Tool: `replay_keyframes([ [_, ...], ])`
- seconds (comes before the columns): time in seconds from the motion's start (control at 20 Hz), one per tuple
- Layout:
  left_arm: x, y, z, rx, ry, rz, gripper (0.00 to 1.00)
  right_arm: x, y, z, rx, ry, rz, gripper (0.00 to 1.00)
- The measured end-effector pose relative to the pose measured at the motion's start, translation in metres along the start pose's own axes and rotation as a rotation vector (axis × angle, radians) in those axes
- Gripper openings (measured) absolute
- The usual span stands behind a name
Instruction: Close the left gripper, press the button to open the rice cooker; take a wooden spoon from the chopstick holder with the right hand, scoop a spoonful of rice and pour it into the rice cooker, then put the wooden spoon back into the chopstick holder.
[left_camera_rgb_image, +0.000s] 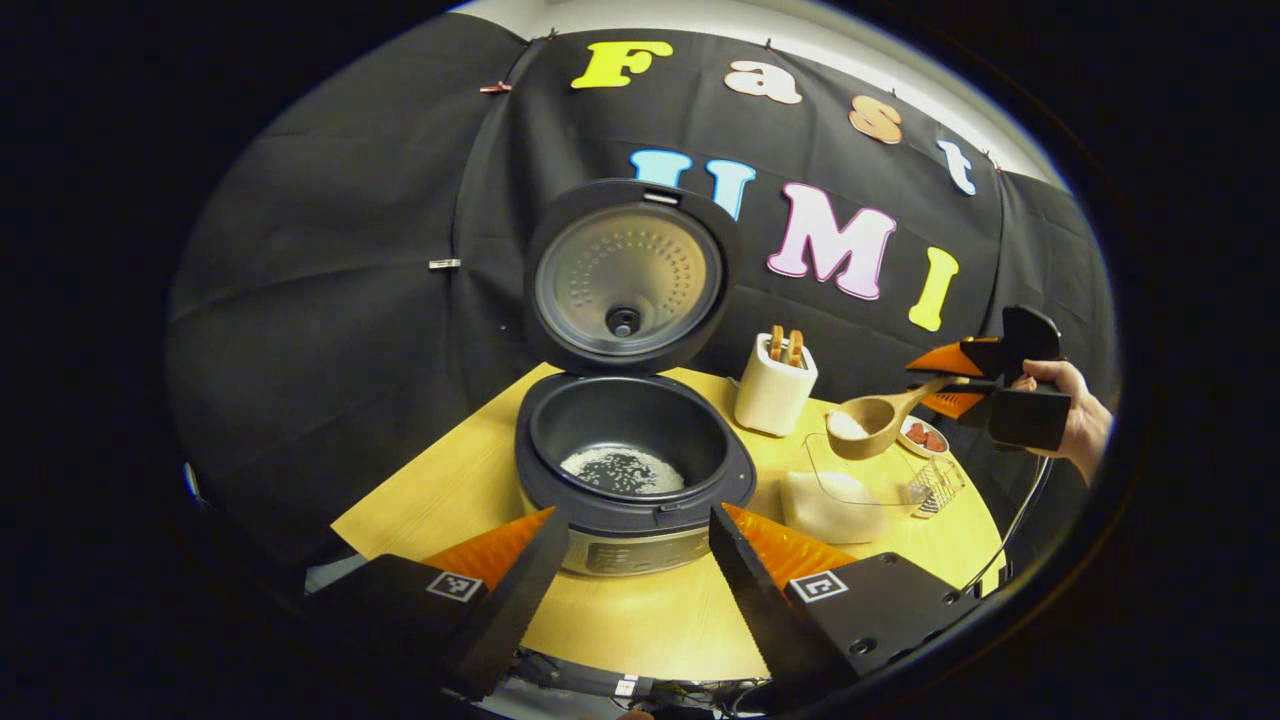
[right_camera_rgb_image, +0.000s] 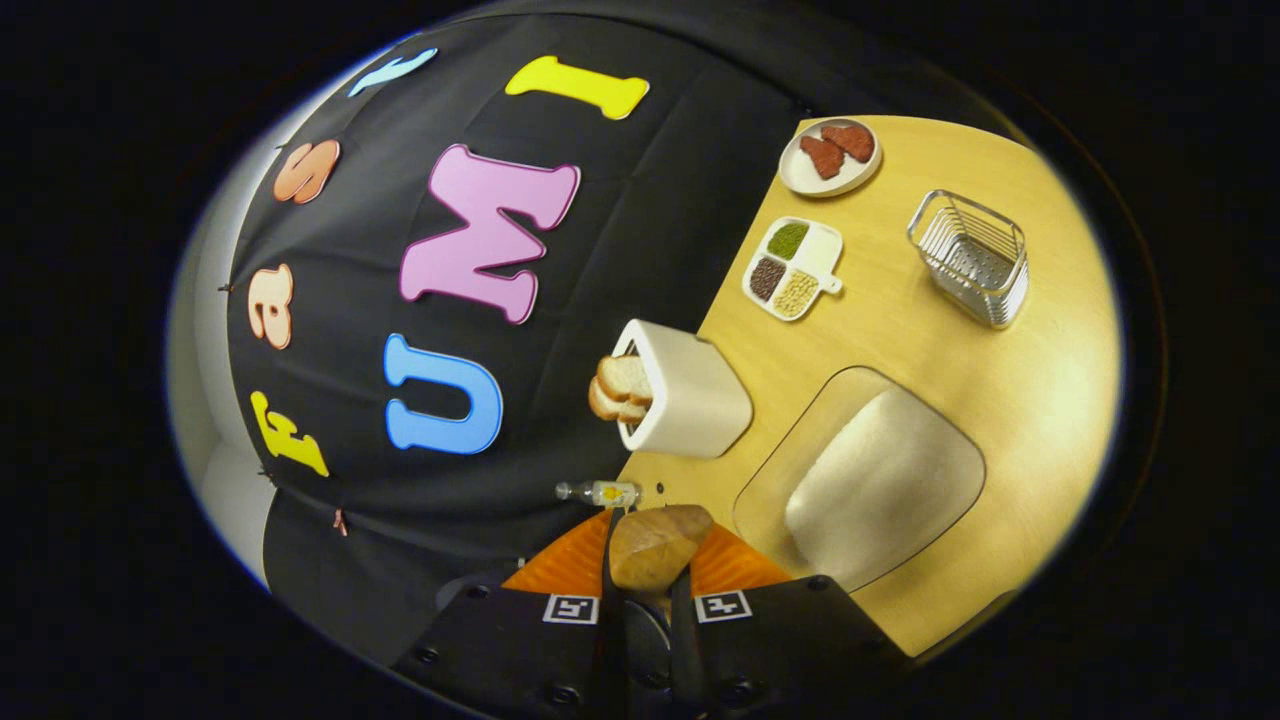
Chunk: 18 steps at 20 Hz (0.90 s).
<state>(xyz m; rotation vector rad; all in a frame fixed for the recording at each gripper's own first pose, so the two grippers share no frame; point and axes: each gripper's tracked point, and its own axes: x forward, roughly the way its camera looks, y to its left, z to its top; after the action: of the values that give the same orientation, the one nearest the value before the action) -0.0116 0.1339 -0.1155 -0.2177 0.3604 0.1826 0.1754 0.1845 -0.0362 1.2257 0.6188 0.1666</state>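
The rice cooker (left_camera_rgb_image: 632, 470) stands open on the round wooden table, lid (left_camera_rgb_image: 628, 277) up, with a thin layer of rice (left_camera_rgb_image: 622, 470) in its pot. My left gripper (left_camera_rgb_image: 640, 545) hangs open just in front of the cooker. To the right, my right gripper (left_camera_rgb_image: 935, 378) is shut on the handle of a wooden spoon (left_camera_rgb_image: 868, 422) carrying rice, held above the glass rice dish (left_camera_rgb_image: 850, 490). In the right gripper view the spoon handle (right_camera_rgb_image: 655, 545) sits between that gripper (right_camera_rgb_image: 650, 555)'s fingers. The white chopstick holder (left_camera_rgb_image: 774, 385) (right_camera_rgb_image: 685, 400) holds other wooden utensils.
A plate with red pieces (right_camera_rgb_image: 830, 155), a four-part tray of grains (right_camera_rgb_image: 790, 268) and a wire basket (right_camera_rgb_image: 972, 255) sit beyond the rice dish (right_camera_rgb_image: 870, 480). A small bottle (right_camera_rgb_image: 600, 492) lies by the table's edge. A hand (left_camera_rgb_image: 1075, 410) holds the right gripper.
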Motion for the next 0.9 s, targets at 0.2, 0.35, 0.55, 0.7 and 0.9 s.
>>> replay_keyframes([
  [0.2,-0.001,0.015,-0.003,-0.052,-0.010,0.025,0.96,0.014,0.032,-0.050,-0.015,0.088,0.039,0.20],
  [0.35,-0.005,0.024,-0.005,-0.069,-0.012,0.035,0.96,0.025,0.056,-0.088,-0.085,0.132,0.083,0.20],
  [0.55,-0.007,0.041,-0.001,-0.082,-0.041,0.063,0.96,0.042,0.081,-0.140,-0.256,0.173,0.137,0.20],
  [0.7,-0.011,0.053,0.014,-0.110,-0.096,0.065,0.95,0.052,0.090,-0.174,-0.448,0.175,0.171,0.20],
  [0.9,-0.006,0.070,0.022,-0.123,-0.119,0.066,0.95,0.058,0.099,-0.211,-0.772,0.134,0.235,0.20],
])
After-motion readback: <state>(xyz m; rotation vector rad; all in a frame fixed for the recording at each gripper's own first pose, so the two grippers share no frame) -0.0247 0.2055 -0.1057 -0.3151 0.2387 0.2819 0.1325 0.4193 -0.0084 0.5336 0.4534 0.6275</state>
